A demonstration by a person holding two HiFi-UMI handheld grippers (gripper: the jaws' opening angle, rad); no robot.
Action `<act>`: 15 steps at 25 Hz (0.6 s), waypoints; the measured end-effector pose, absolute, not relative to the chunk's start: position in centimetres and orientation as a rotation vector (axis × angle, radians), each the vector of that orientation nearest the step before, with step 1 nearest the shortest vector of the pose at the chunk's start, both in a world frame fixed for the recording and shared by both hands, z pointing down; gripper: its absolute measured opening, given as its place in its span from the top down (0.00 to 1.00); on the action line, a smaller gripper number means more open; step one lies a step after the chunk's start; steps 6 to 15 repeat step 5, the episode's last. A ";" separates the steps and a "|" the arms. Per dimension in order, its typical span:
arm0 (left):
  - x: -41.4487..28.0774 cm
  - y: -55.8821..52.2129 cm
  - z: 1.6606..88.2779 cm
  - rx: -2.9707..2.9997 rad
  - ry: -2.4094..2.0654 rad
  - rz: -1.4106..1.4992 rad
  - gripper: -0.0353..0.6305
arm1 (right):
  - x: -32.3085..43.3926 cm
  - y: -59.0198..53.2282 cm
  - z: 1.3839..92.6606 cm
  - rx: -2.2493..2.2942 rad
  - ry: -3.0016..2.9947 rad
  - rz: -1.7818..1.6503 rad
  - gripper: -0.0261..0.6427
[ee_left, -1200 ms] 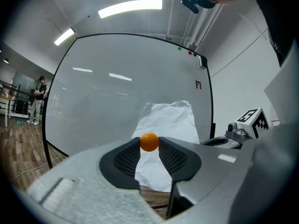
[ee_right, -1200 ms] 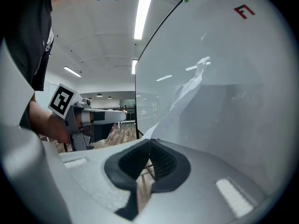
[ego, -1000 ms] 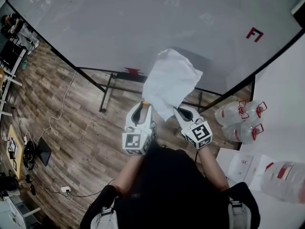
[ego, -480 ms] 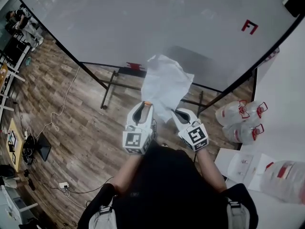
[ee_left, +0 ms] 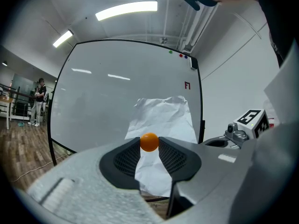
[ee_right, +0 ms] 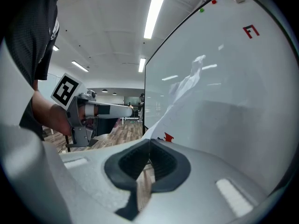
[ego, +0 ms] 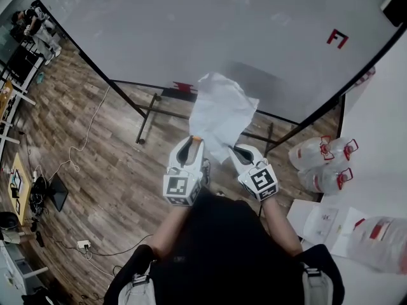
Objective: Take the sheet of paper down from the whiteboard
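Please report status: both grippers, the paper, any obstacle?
Left gripper shut on orange ball. Right gripper shut on sheet of paper, crumpled, before whiteboard. Nothing in the way.

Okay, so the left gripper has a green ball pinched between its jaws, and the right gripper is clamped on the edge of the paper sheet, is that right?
Not quite. The ball between the jaws of the left gripper is orange, not green, as the left gripper view shows. The rest holds: the right gripper is clamped on the edge of the sheet of paper.
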State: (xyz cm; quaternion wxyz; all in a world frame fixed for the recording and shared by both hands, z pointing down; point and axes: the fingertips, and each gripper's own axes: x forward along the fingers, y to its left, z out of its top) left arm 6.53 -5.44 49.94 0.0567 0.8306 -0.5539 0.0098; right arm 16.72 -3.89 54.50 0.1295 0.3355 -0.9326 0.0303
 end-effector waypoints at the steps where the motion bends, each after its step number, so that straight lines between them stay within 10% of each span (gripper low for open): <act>1: 6.4 -5.4 49.9 2.515 -1.683 0.030 0.75 | 16.6 -3.9 54.5 0.971 -2.708 0.082 0.95; 15: 5.7 -5.5 49.9 2.501 -1.693 0.026 0.75 | 16.0 -4.1 54.6 0.952 -2.702 0.067 0.95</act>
